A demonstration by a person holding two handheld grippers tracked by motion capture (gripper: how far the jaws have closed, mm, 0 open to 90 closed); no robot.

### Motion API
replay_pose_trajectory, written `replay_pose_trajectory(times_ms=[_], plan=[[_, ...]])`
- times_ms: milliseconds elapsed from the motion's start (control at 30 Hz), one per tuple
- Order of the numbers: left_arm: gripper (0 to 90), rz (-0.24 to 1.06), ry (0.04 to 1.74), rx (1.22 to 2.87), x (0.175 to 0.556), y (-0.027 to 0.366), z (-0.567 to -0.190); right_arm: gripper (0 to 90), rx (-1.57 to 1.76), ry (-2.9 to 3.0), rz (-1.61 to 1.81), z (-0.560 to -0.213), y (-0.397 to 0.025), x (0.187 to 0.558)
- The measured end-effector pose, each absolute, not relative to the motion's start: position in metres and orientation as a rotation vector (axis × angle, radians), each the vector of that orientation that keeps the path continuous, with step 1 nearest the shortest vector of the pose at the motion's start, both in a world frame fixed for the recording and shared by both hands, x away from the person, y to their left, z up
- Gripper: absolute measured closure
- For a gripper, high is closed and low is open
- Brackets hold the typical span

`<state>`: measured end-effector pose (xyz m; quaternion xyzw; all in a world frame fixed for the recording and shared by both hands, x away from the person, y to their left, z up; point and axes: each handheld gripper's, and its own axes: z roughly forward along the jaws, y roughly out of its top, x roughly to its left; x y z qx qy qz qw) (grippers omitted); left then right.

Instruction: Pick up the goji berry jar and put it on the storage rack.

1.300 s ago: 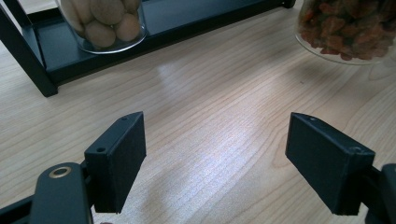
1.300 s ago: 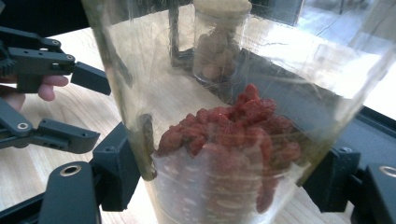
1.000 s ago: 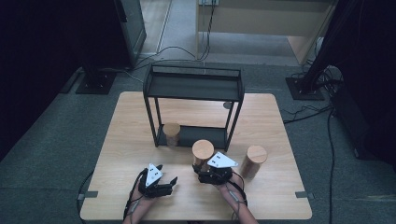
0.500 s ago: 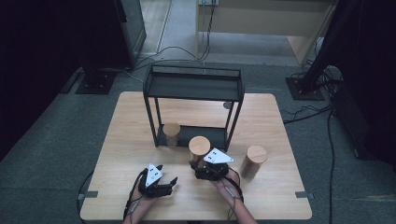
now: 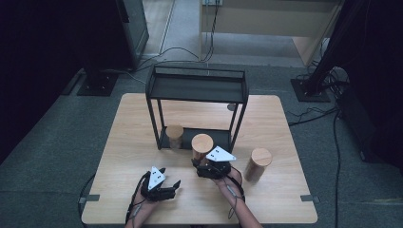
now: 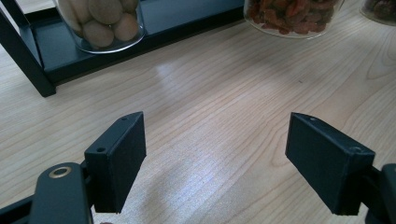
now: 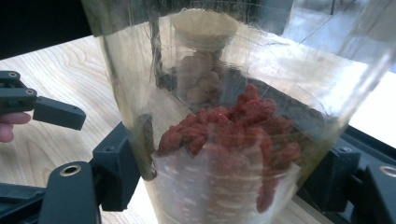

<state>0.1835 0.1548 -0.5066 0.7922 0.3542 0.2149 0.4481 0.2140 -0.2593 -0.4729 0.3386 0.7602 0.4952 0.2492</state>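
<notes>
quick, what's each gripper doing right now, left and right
Left gripper: open, holding nothing, over bare table.
Right gripper: shut on the jar of red dried fruit.

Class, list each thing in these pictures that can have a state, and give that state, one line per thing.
Right claw: shut on the jar of red dried fruit.
Jar of red dried fruit: corked, partly filled, held tilted.
Left claw: open, holding nothing, over the bare table.
Jar of pale nuts: corked, upright on the black rack's lower shelf.
Third jar: corked, upright on the table, untouched.
Rack's top shelf: bare.
</notes>
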Motion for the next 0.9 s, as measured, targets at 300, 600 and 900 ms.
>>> replay_pose_trajectory(times_ms=[300, 600, 900], plan=[[20.1, 0.534, 0.875, 1.959, 0.183, 0.155, -0.507, 24.9, 0.929, 2.062, 1.349, -0.473, -0.256, 0.22], [20.1, 0.536, 0.872, 1.959, 0.183, 0.155, -0.507, 24.8, 0.924, 2.058, 1.336, -0.472, -0.25, 0.226], [20.1, 0.536, 0.872, 1.96, 0.183, 0.155, -0.507, 24.8, 0.928, 2.047, 1.338, -0.471, -0.247, 0.233]])
